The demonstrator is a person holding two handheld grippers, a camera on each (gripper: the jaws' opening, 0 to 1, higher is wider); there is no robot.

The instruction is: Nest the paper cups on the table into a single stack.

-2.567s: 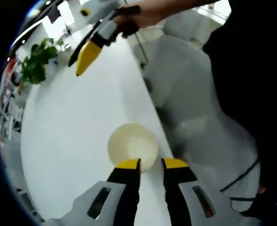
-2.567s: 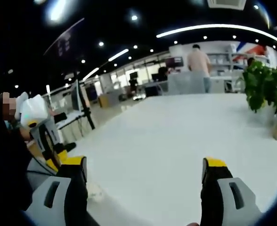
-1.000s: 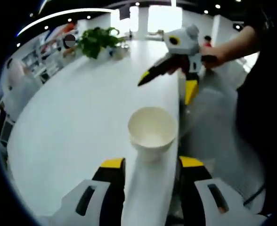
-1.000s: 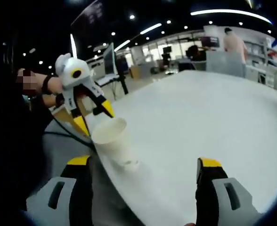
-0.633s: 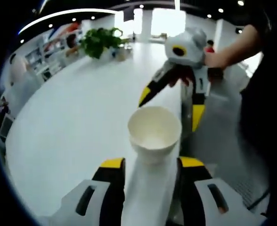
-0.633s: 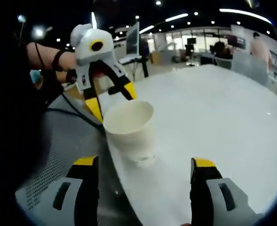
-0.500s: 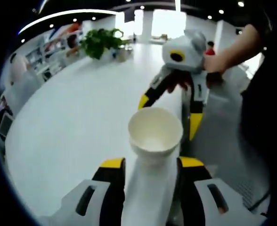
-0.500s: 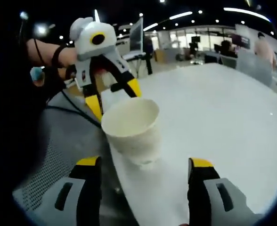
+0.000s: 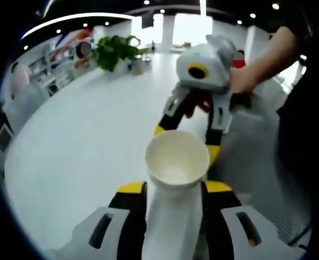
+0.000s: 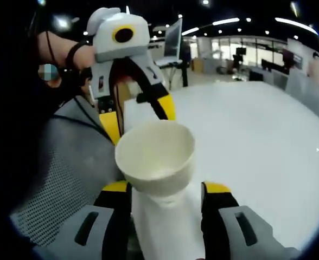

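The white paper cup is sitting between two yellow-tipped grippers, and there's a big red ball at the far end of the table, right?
Not quite. The paper cup does sit between the yellow tips of the left hand-held gripper and the right hand-held gripper. But at the far end of the table stands a green plant, not a red ball. The left gripper view shows it.

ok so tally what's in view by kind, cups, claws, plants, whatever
paper cup: 1 (cannot tell if others are nested under it)
claws: 2, left claw and right claw
potted plant: 1
table: 1
total: 5
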